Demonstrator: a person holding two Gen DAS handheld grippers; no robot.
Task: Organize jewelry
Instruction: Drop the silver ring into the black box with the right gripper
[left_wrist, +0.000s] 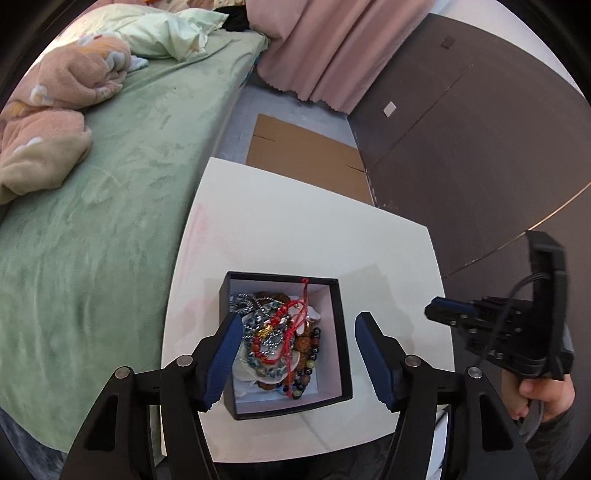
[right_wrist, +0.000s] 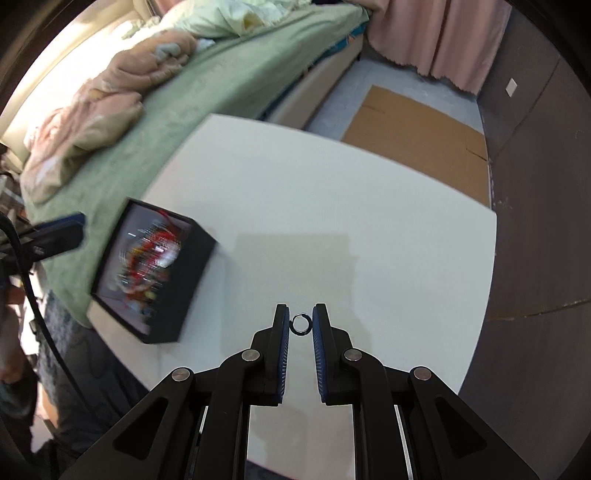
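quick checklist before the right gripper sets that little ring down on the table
1. Ring held between the right gripper pads: ok, it sits between the two pads near the tips.
2. Grip secure: cannot tell, the ring is only at the tip end of the pads.
3. White table bare ahead of the ring: ok.
4. Black box out of the drop path: ok, it sits off to the left in the right wrist view.
5. Left gripper clear of the right: ok, open over the box of tangled jewelry.
6. Height above table: cannot tell.
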